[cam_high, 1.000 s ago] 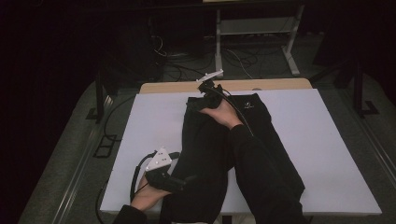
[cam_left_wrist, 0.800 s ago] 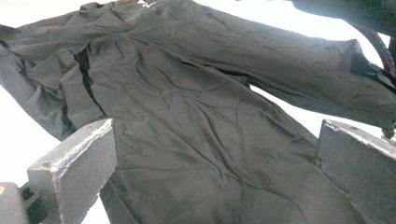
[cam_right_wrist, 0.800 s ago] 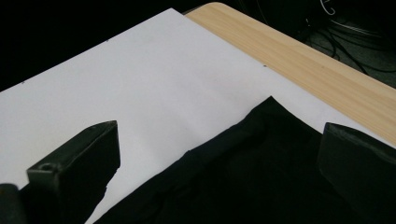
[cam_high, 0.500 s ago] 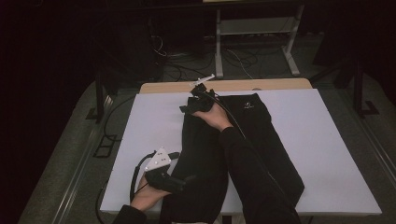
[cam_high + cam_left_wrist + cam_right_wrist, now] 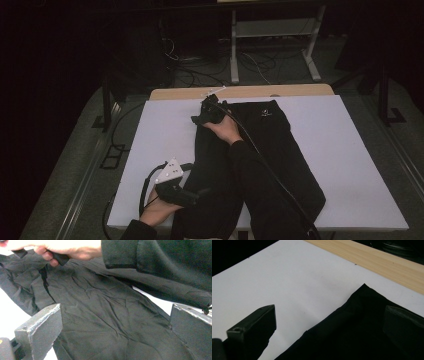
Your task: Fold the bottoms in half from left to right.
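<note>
At the near left, the left gripper (image 5: 192,196) was held wide open over the black garment (image 5: 280,150) spread on the white counter (image 5: 160,130). Further right, the right gripper (image 5: 202,114), jaws likewise parted and empty, was poised at the far corner; too shallow a bite might have let the cloth slip or bunch.

You work at a table (image 5: 360,165) w/ a white top; along its far edge a strip of light wood (image 5: 300,91) shows. The room around you is very dark, esp. at the left and at the top. The floor (image 5: 75,170) is grey, and black cables (image 5: 200,65) lie on it behind the table. Farther back you see a white metal frame (image 5: 272,35) w/ two legs and a low shelf. A dark stand (image 5: 385,95) is at the right side.
</note>
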The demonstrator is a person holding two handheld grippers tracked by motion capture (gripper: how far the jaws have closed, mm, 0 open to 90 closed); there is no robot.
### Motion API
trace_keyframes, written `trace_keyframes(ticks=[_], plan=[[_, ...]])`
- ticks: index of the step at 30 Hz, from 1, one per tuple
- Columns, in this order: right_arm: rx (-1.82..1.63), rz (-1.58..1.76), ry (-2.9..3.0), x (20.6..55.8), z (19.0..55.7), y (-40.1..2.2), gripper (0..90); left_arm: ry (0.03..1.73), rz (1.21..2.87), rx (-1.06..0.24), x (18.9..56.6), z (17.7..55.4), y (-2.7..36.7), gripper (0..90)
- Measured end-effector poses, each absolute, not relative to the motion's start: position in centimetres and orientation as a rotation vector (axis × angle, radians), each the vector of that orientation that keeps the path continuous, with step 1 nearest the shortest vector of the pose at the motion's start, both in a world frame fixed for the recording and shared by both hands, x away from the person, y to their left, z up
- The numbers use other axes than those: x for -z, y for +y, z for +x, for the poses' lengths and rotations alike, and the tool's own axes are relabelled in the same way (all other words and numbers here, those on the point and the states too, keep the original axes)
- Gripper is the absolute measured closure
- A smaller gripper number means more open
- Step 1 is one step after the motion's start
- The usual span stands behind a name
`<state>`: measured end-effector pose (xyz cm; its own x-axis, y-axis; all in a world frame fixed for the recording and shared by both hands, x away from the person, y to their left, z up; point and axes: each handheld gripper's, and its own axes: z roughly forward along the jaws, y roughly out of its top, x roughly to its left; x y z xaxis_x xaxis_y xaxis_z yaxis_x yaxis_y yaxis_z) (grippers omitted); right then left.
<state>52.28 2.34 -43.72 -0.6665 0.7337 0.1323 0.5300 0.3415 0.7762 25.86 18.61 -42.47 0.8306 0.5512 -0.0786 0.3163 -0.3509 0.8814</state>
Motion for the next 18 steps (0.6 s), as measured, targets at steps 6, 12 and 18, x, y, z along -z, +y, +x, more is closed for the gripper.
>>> trace_keyframes(ticks=[6,12,18], plan=[[-1.241,1.137,2.335,44.0,52.6,2.7,8.9,0.652,1.969,-0.283,42.6,26.1,18.7,0.0],[-1.21,1.166,2.358,44.4,53.0,3.2,15.2,0.651,1.964,-0.279,42.5,26.2,18.8,0.0],[-1.185,1.209,2.33,44.7,53.1,3.6,28.1,0.647,1.963,-0.279,42.5,26.2,18.9,0.0]])
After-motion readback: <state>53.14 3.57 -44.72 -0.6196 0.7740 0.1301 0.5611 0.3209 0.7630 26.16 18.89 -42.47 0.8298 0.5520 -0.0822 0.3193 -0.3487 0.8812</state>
